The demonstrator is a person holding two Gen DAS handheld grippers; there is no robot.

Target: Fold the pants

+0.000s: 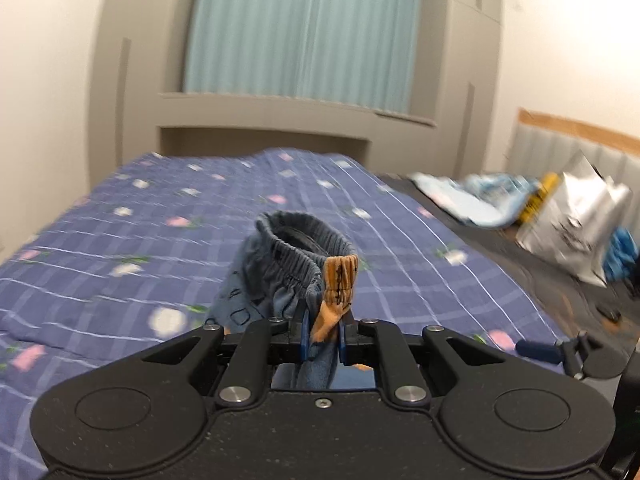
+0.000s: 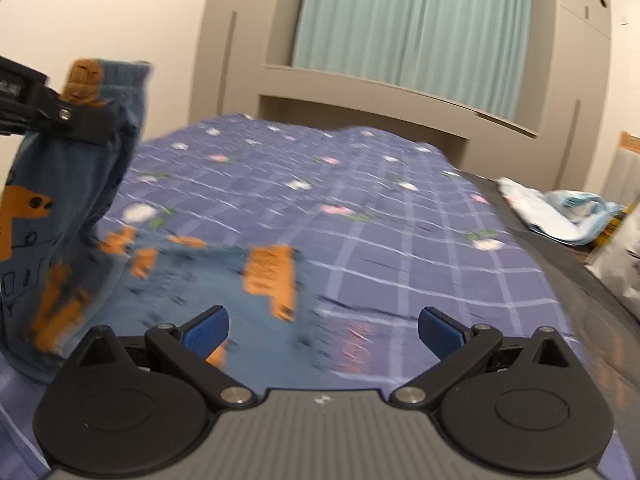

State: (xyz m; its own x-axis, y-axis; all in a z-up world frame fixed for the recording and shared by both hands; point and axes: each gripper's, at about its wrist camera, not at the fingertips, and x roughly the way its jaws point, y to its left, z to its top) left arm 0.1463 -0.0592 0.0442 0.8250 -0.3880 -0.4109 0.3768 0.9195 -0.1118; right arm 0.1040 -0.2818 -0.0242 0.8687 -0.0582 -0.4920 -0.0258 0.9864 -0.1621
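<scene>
Over a plaid bedspread [image 2: 400, 240], left claw [image 1: 323, 336] pinching pants [image 1: 288, 276] waistband, right claw [image 2: 323, 330] wide, teal curtain [image 1: 304, 28] beyond

Small blue pants [image 2: 72, 216] with orange prints hang by the elastic waistband [image 1: 308, 256] from the left gripper [image 1: 323, 342], legs trailing ahead of the right gripper [image 2: 323, 330].

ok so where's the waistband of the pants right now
The waistband is lifted above the blue checked bedspread, pinched in the left gripper; in the right wrist view it sits far left.

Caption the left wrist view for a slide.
Left gripper clamps the waistband of blue pants above the checked bedspread.
</scene>
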